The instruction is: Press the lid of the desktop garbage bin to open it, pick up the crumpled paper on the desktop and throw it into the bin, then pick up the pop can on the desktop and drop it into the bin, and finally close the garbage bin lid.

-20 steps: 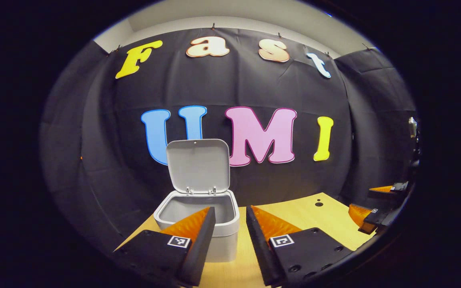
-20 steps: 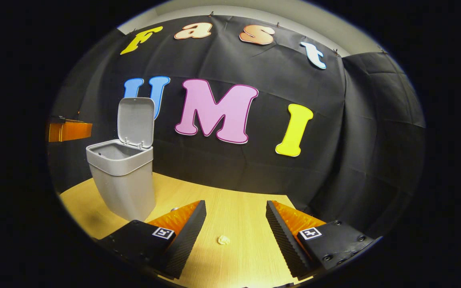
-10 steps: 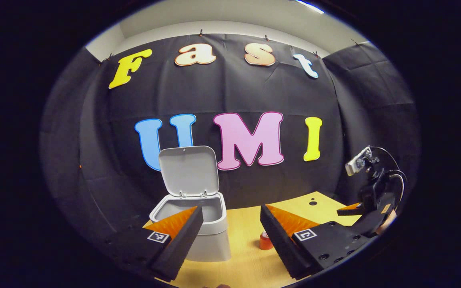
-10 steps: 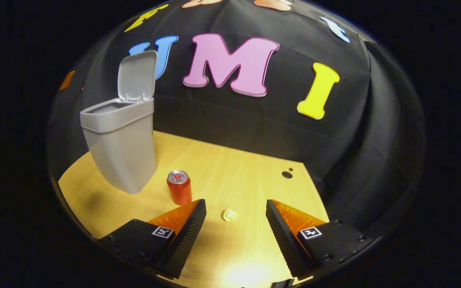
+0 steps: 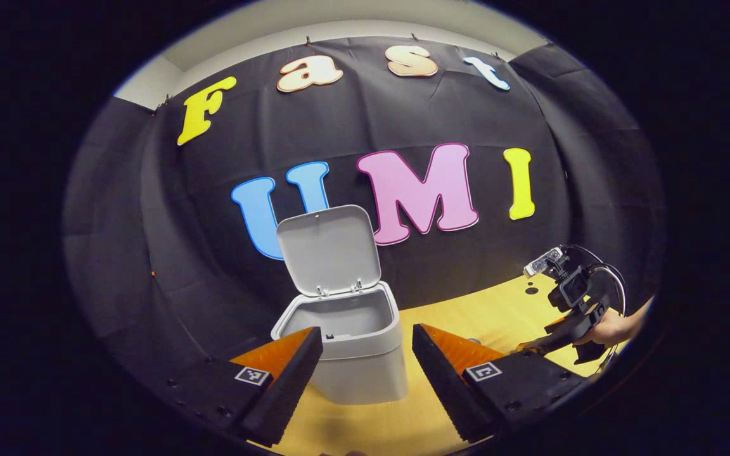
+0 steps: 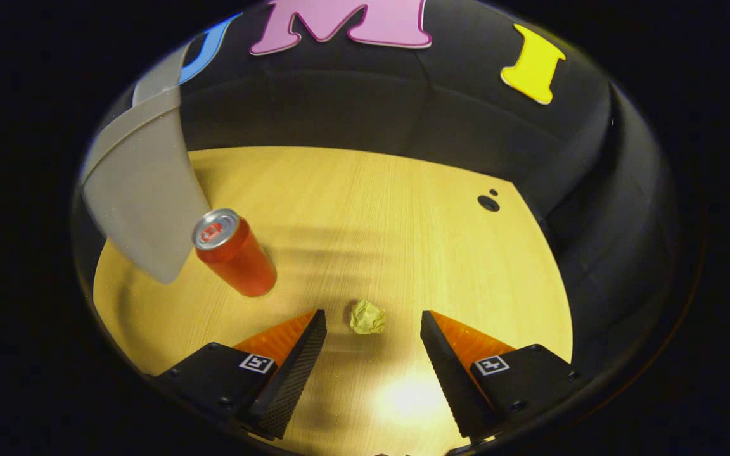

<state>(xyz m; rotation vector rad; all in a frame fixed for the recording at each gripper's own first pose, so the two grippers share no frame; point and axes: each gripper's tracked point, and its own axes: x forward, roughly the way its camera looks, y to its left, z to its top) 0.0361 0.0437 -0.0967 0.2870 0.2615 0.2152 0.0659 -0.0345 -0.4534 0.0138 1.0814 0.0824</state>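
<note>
We see right gripper (image 6: 371, 320) above desk (image 6: 403, 209), jaws wide, crumpled paper (image 6: 367, 316) lying on desk between fingertips (untouched). Pop can (image 6: 233, 253) upright beside garbage bin (image 6: 143, 202). Our left gripper (image 5: 365, 339) faces bin, jaws wide, holding nothing; lid (image 5: 330, 250) up.

In the left gripper view, the left tongs (image 5: 365, 335) cover the lower front corners of the bin (image 5: 358, 361), and the bin's bottom is out of sight inside its walls. In the right gripper view, the bin (image 6: 140, 196) is cut off at the upper left, its lid and opening mostly lost. The right tongs (image 5: 533, 345) are far off and partly hidden, so their gap is unclear there.
</note>
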